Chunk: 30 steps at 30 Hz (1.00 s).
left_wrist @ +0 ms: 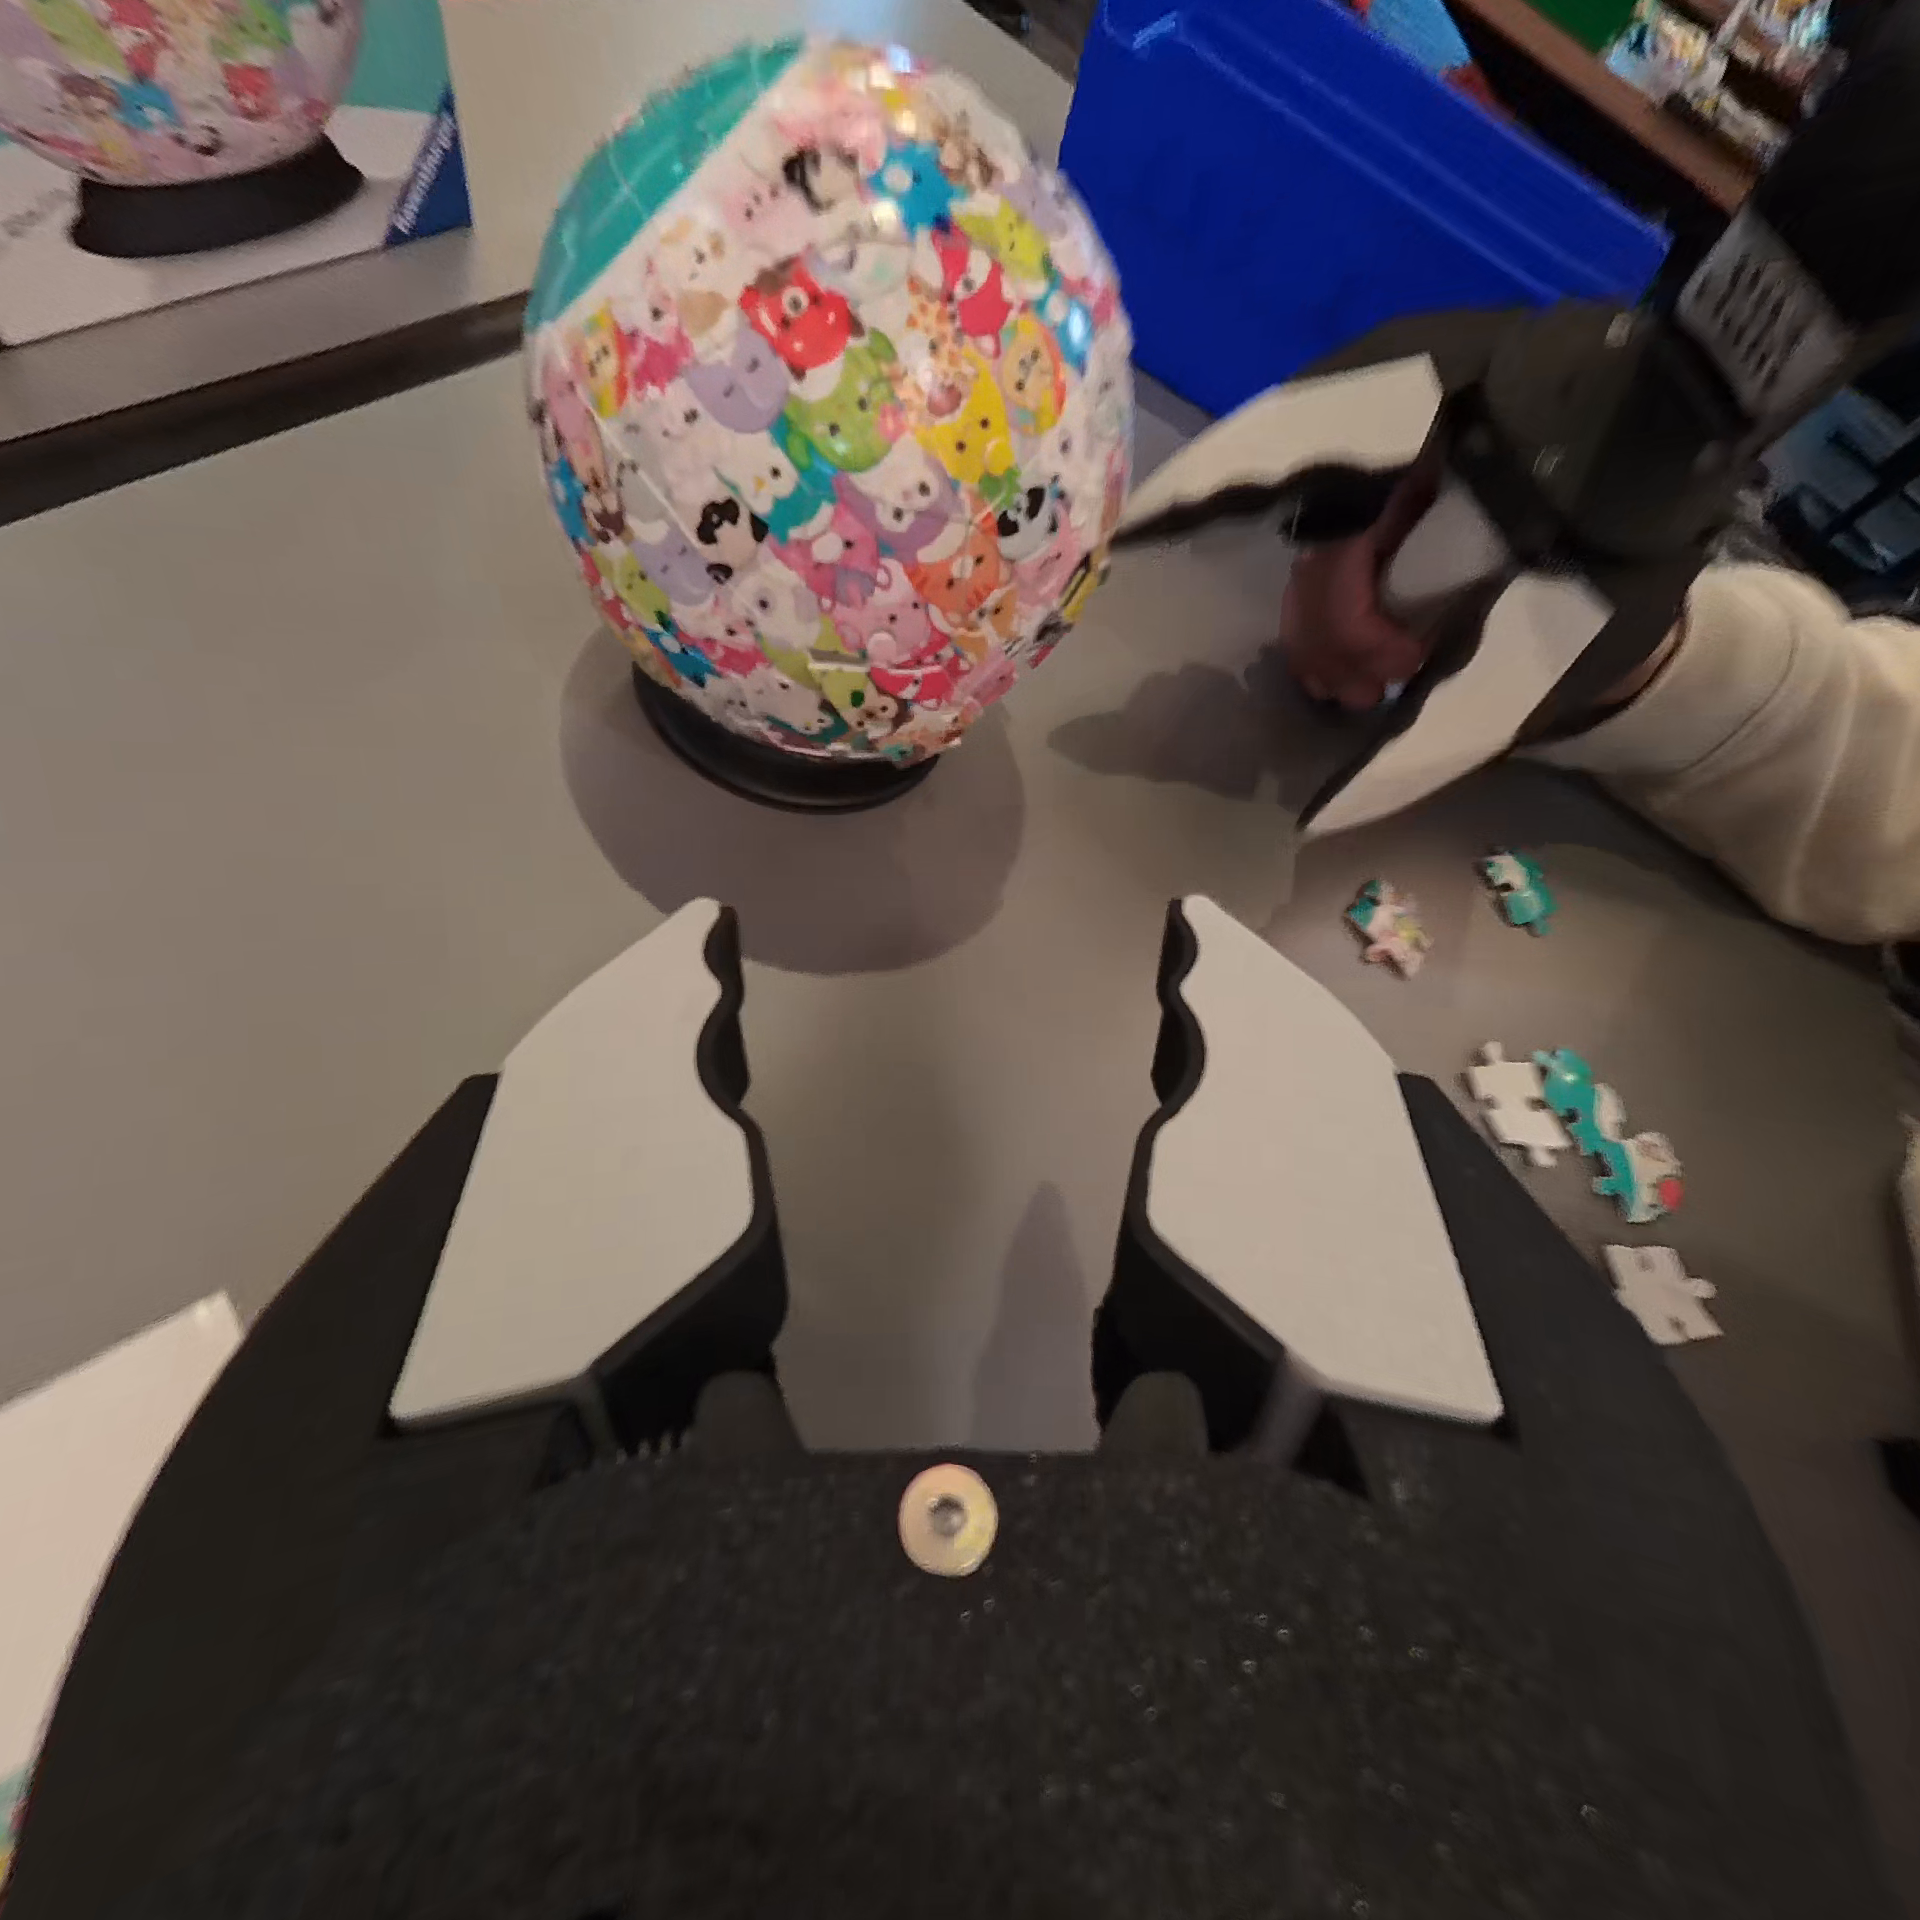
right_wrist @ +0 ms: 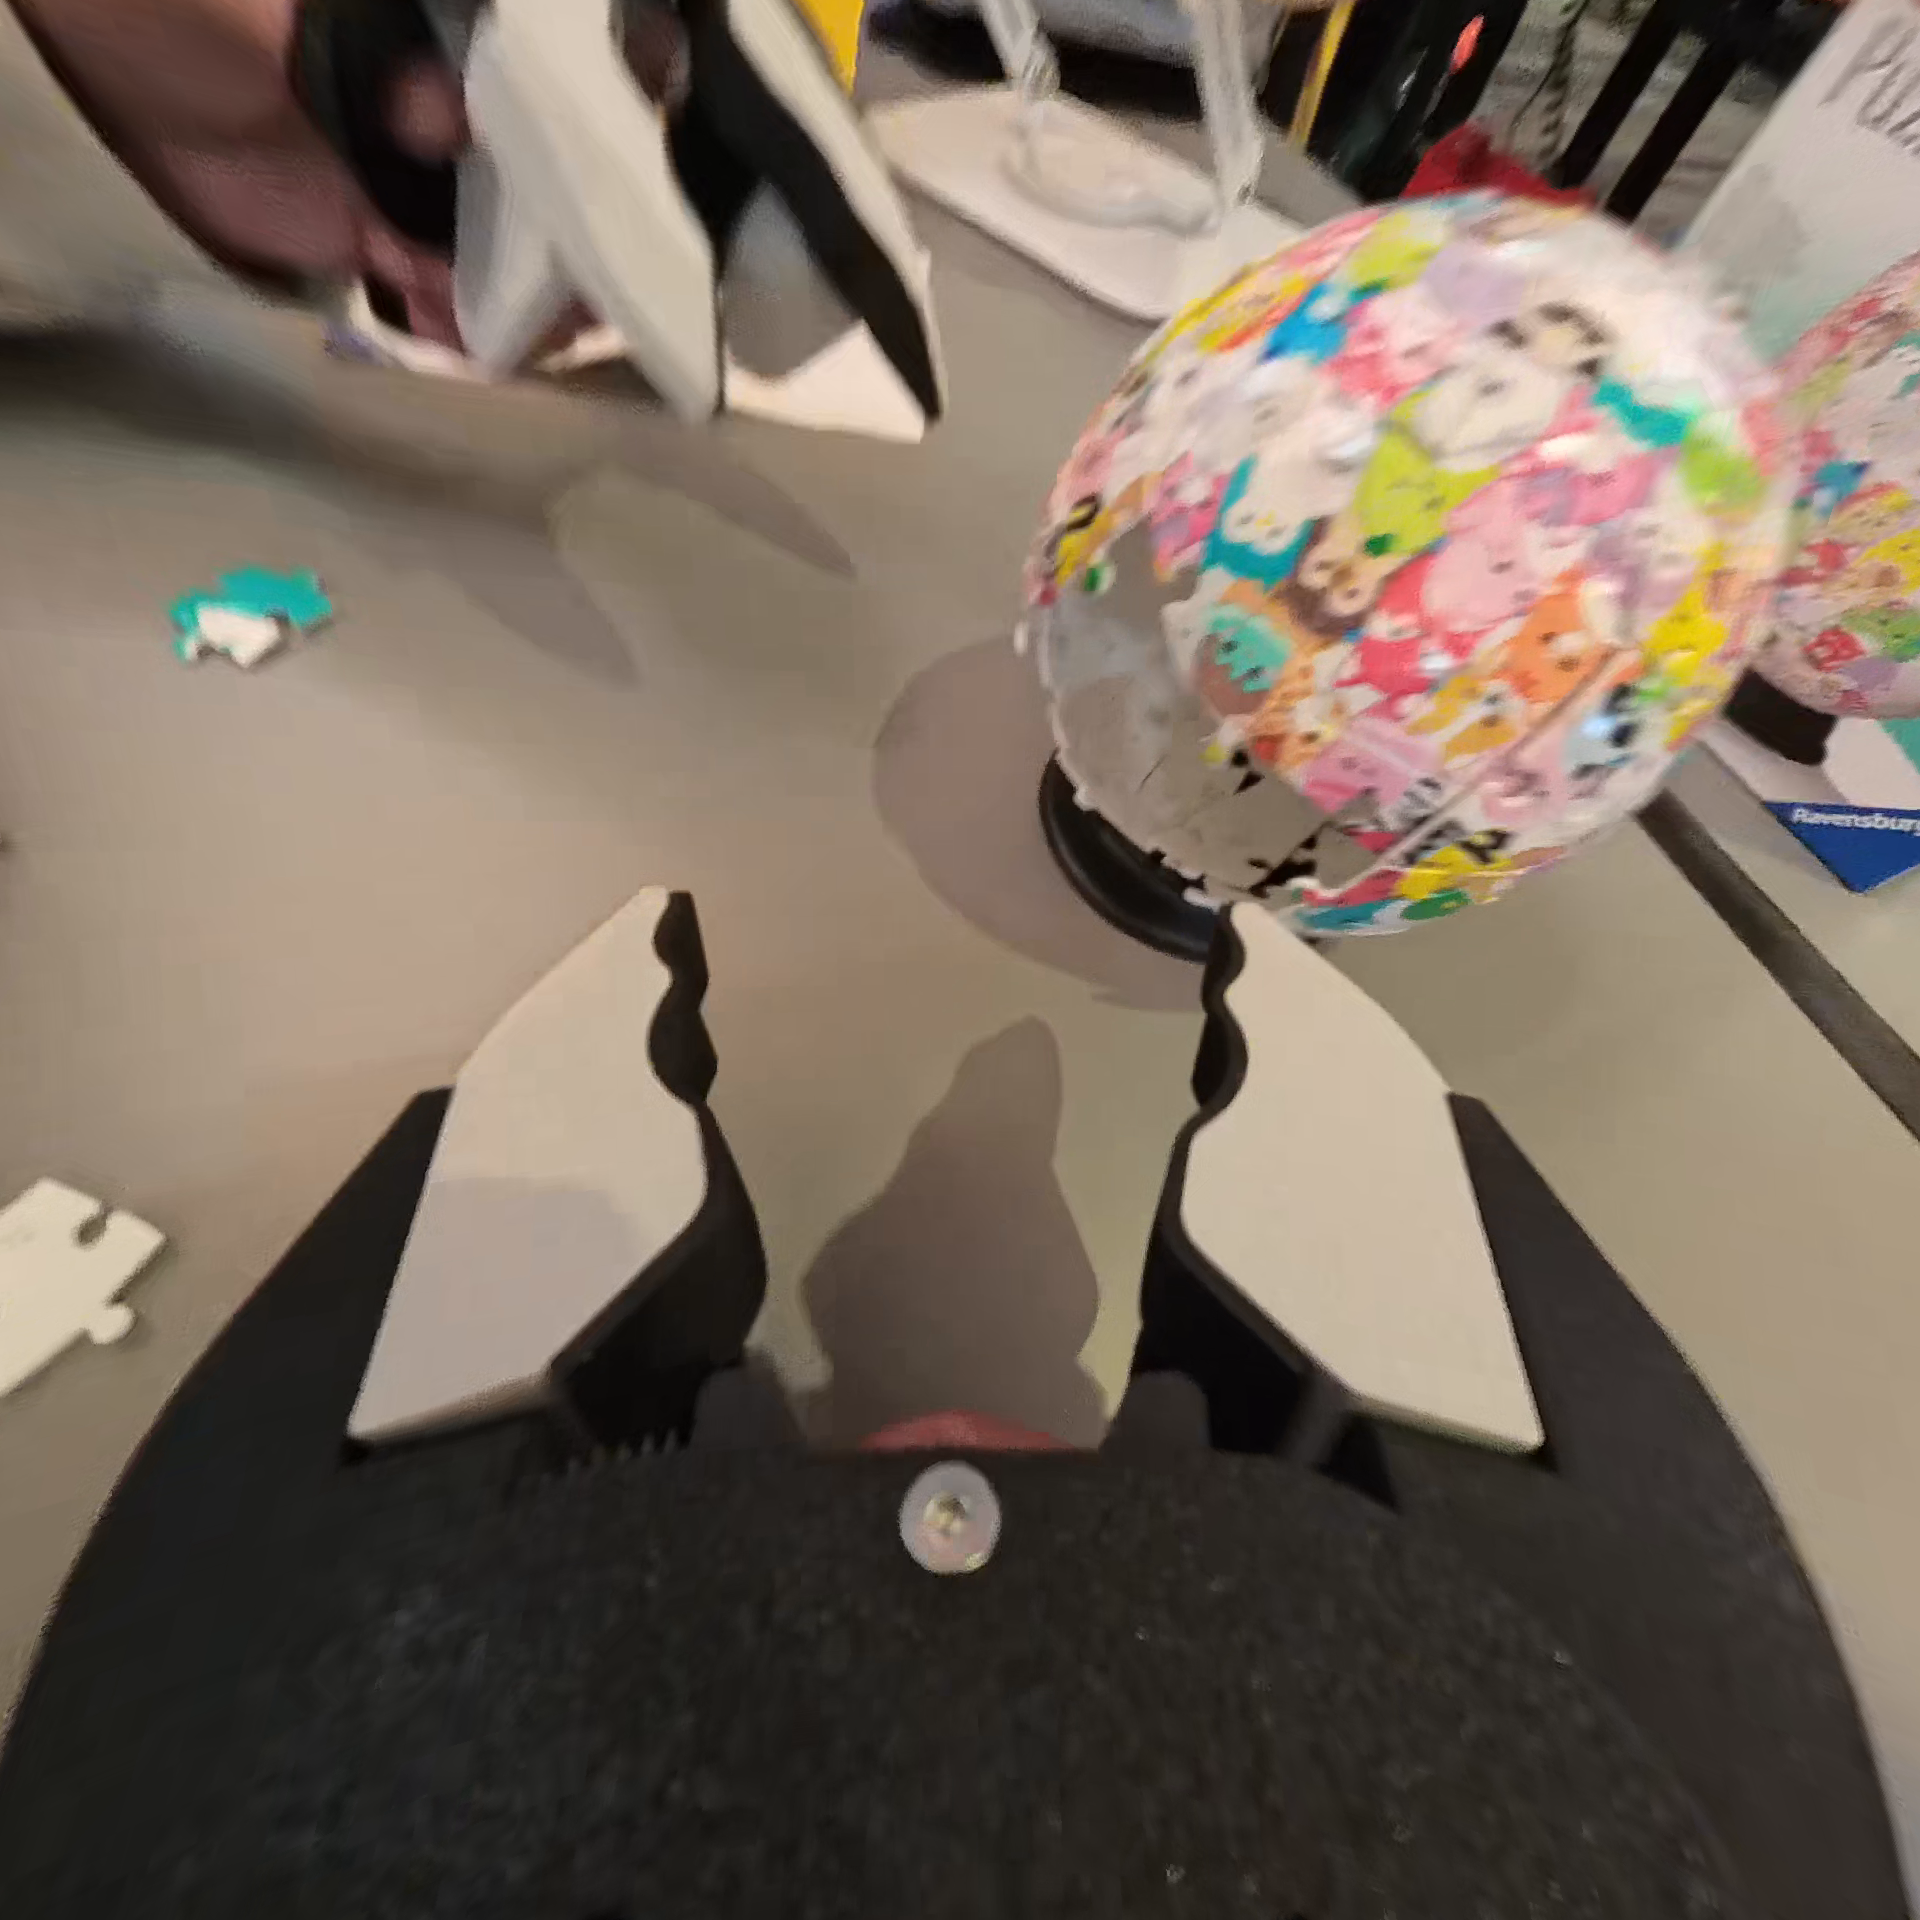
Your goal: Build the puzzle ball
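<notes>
The puzzle ball (left_wrist: pixel 821 416), covered in colourful cartoon animals with a teal patch on top, stands on a black ring stand (left_wrist: pixel 779 758) on the grey table. My left gripper (left_wrist: pixel 951 925) is open and empty, just short of the ball. In the right wrist view the ball (right_wrist: pixel 1434 561) has a gap low on its left side showing its grey inside (right_wrist: pixel 1122 707). My right gripper (right_wrist: pixel 951 909) is open and empty, its right fingertip near the stand (right_wrist: pixel 1101 862). Loose pieces lie on the table (left_wrist: pixel 1600 1132), (right_wrist: pixel 249 613), some face down (right_wrist: pixel 62 1278).
The puzzle's box (left_wrist: pixel 208 156) lies at the far left and a blue bin (left_wrist: pixel 1299 208) stands behind the ball. A white sheet (left_wrist: pixel 83 1507) lies near left. A cream sleeve (left_wrist: pixel 1766 748) rests at right. A table seam (right_wrist: pixel 1787 987) runs beside the ball.
</notes>
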Each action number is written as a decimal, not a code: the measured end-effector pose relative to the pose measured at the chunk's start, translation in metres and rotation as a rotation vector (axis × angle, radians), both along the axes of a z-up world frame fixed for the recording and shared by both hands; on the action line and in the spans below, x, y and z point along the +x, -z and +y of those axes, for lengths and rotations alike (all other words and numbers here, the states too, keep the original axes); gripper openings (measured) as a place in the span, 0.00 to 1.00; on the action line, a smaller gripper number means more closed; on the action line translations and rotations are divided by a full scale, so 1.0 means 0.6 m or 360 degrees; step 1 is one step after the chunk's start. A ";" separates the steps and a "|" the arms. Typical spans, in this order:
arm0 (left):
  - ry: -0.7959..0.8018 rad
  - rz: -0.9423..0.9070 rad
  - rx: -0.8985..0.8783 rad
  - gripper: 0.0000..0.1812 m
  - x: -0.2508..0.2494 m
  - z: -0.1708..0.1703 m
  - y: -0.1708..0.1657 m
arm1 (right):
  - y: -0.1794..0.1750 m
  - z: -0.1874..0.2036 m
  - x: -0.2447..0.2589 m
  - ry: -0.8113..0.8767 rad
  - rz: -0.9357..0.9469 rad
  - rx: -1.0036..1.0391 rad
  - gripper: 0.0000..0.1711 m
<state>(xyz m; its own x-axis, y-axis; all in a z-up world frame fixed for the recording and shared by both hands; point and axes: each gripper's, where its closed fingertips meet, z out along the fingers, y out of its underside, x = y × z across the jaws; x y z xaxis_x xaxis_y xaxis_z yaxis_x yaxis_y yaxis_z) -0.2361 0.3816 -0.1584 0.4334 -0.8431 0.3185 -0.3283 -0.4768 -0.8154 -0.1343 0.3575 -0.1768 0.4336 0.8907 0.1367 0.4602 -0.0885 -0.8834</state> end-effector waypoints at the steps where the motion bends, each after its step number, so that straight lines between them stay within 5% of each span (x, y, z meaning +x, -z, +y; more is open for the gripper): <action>1: 0.0016 0.0024 -0.0002 0.44 0.005 0.005 0.009 | -0.006 0.008 0.005 0.0032 0.0064 -0.0029 0.52; 4: 0.0088 0.0099 -0.0012 0.47 0.023 0.024 0.039 | 0.008 0.029 0.030 0.0119 0.0029 -0.0151 0.52; 10: 0.0182 0.0121 -0.0056 0.48 0.063 0.049 0.060 | 0.031 0.070 0.028 0.0183 -0.0185 -0.0082 0.68; 30: 0.0145 -0.0064 0.0049 0.47 0.057 0.053 0.015 | 0.050 0.062 -0.009 0.0145 -0.0218 -0.0293 0.70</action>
